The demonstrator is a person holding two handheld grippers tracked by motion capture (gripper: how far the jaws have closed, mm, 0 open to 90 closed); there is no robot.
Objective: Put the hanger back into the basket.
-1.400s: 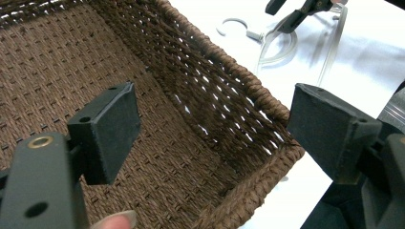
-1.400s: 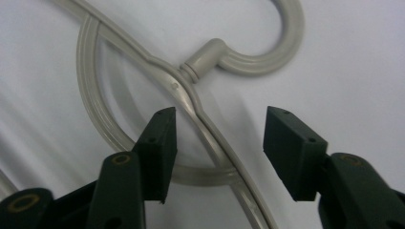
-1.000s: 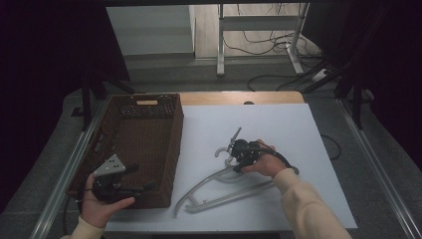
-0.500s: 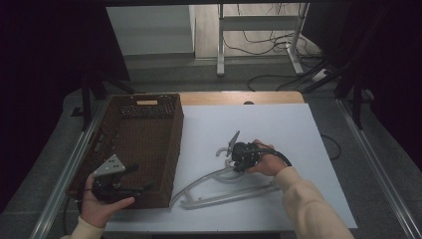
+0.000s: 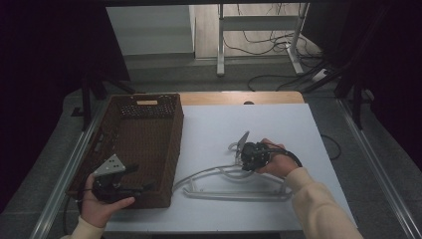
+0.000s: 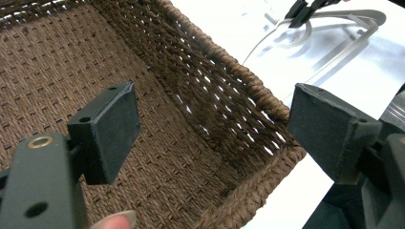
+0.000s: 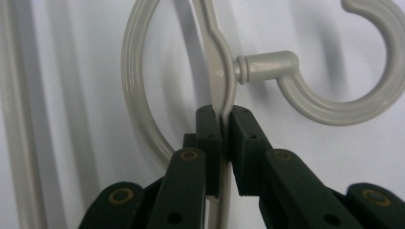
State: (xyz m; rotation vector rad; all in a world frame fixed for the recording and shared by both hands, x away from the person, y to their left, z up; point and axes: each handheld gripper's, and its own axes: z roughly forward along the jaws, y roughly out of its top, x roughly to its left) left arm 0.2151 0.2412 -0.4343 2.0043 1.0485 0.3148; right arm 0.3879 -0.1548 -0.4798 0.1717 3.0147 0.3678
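The right tongs (image 7: 223, 119) have just been closing, and now they're clenched on the hanger (image 7: 217, 71), pads pinching the thin neck just below the hook (image 7: 334, 95). Smart spot to take it: right by the hook, at the frame's top, so the wide frame should hang evenly rather than swing off one end. From the high view, the hanger (image 5: 234, 186) lies flat on the white surface (image 5: 298, 124), just right of the basket (image 5: 176, 129), with the right tongs (image 5: 247, 155) at its hook end and the arms spreading toward the near edge.

Over on the other side, the left tongs (image 6: 210, 124) are released, jaws standing wide with nothing between them, poised over the basket's near corner. In the high view the left tongs (image 5: 144, 186) sit at that same near rim. My read: the hand waits there to steady the basket or meet the hanger as it comes across.

And the basket? Brown woven floor (image 6: 47, 62), walls with small gaps in the weave, and what shows of it is bare. It looks like the likely destination.
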